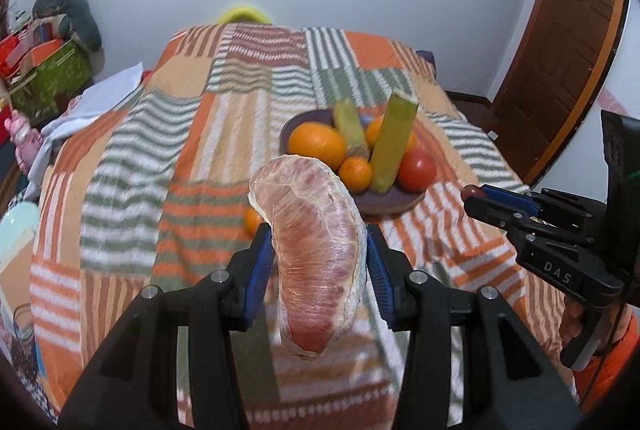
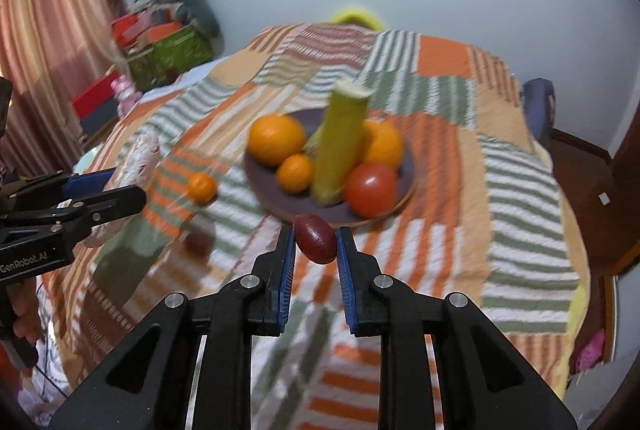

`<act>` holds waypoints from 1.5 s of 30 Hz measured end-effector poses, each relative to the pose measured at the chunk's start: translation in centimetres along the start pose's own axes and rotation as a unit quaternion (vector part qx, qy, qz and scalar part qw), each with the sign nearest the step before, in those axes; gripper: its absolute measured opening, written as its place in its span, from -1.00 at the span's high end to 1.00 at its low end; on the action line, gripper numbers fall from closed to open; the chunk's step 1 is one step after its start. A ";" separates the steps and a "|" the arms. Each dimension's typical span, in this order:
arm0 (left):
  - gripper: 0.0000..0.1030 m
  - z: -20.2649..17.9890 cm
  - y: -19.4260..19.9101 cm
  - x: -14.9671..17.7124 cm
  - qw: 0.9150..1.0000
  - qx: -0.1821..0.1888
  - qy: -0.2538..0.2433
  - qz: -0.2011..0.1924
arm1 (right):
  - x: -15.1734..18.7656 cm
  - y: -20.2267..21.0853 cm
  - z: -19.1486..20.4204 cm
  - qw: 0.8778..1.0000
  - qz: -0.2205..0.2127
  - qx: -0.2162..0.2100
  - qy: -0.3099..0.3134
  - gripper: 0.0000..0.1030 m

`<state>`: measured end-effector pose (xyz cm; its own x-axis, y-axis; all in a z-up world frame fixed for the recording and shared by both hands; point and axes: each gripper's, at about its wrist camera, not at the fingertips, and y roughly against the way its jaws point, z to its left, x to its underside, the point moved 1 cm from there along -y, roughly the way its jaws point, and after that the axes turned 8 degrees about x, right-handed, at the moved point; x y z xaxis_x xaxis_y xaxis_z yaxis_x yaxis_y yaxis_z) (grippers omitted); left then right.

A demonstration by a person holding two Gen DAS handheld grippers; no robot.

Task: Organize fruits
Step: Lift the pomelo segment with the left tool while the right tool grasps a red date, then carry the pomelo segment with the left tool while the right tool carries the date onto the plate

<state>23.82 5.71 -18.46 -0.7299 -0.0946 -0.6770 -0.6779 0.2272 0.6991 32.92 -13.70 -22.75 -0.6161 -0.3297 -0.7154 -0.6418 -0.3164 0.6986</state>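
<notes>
My left gripper (image 1: 318,242) is shut on a large pink peeled pomelo segment (image 1: 316,254), held above the striped bedspread; it also shows in the right wrist view (image 2: 140,157). My right gripper (image 2: 316,242) is shut on a small dark red fruit (image 2: 316,238), just in front of the purple plate (image 2: 406,185). The plate holds oranges (image 2: 276,143), a small tangerine (image 2: 294,171), a red tomato (image 2: 370,189) and upright green sugarcane pieces (image 2: 340,145). A loose tangerine (image 2: 201,187) and another dark red fruit (image 2: 198,242) lie on the spread left of the plate.
The patchwork bedspread (image 2: 500,189) covers the whole surface. Boxes and a green basket (image 2: 172,57) stand at the far left by a curtain. A wooden door (image 1: 560,69) is at the right. A yellow object (image 2: 354,17) sits behind the far edge.
</notes>
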 end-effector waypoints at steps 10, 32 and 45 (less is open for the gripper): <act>0.12 -0.9 -3.9 -4.8 1.000 0.001 -0.022 -0.010 | -2.6 -1.0 -3.7 0.999 -0.029 0.026 -0.020 0.63; 0.11 0.8 -16.0 -10.2 0.998 0.013 -0.010 0.053 | -3.5 -7.0 -3.1 1.000 -0.010 -0.013 -0.007 0.63; 0.08 1.3 -14.3 -9.7 0.999 0.002 -0.005 0.043 | -3.4 -7.1 -2.8 1.000 -0.004 -0.014 -0.008 0.49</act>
<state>40.71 4.60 -22.17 -0.7845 -0.0652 -0.6167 -0.6125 0.2374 0.7540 40.86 -12.78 -25.19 -0.6194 -0.3123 -0.7203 -0.6336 -0.3428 0.6936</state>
